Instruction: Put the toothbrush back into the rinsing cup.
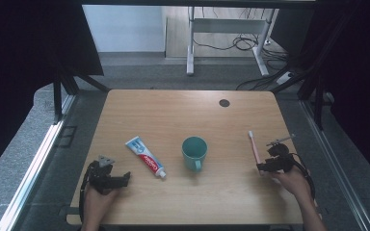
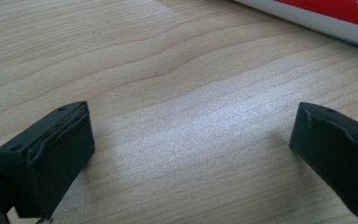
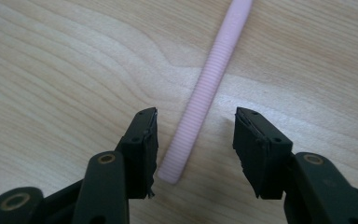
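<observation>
Your right gripper [image 3: 196,140] stood open, the toothbrush [image 3: 205,93] handle loose between its jaws, lying near the table's [image 1: 183,110] right edge. Your left gripper [image 2: 191,154] gaped empty by the near-left corner.

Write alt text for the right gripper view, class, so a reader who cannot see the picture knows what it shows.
The right claw hangs open over a pale wooden table, its two black jaws either side of the handle end of a pink ribbed toothbrush without pressing on it. The toothbrush lies flat on the wood and runs away towards the top of the picture.
</observation>
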{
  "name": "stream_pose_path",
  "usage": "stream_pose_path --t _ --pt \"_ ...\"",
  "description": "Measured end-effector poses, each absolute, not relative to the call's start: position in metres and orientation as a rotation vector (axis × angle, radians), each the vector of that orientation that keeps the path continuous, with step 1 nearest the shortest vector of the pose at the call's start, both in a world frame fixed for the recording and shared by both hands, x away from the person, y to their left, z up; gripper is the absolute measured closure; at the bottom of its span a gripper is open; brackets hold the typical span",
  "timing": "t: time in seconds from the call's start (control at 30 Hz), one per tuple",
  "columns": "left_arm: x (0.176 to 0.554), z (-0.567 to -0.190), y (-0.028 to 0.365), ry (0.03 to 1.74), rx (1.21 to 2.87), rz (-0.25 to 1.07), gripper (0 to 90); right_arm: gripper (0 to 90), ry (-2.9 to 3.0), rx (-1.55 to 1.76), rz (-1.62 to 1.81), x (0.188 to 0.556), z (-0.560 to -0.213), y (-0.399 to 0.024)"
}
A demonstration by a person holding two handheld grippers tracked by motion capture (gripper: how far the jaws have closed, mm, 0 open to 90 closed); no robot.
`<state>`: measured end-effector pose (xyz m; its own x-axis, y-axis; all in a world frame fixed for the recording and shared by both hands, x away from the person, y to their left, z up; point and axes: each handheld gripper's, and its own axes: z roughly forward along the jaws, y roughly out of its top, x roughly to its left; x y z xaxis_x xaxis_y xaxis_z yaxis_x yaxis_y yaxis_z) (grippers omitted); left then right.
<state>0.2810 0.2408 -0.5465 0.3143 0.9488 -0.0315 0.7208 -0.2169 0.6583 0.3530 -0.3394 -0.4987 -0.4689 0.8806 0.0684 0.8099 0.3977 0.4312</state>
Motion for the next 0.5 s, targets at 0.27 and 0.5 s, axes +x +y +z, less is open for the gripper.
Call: stream_pose_path --t 0.27,0.5 --pt "0.281 -0.547 0.241 1.471 2.011 0.517 0.0 48.5 2.498 1.561 0.537 0.365 -0.496 -0.336" --pt "0.281 -0.547 0.241 1.471 2.011 0.516 0.0 48.7 2.524 1.598 0.472 0.376 -0.495 -0.331"
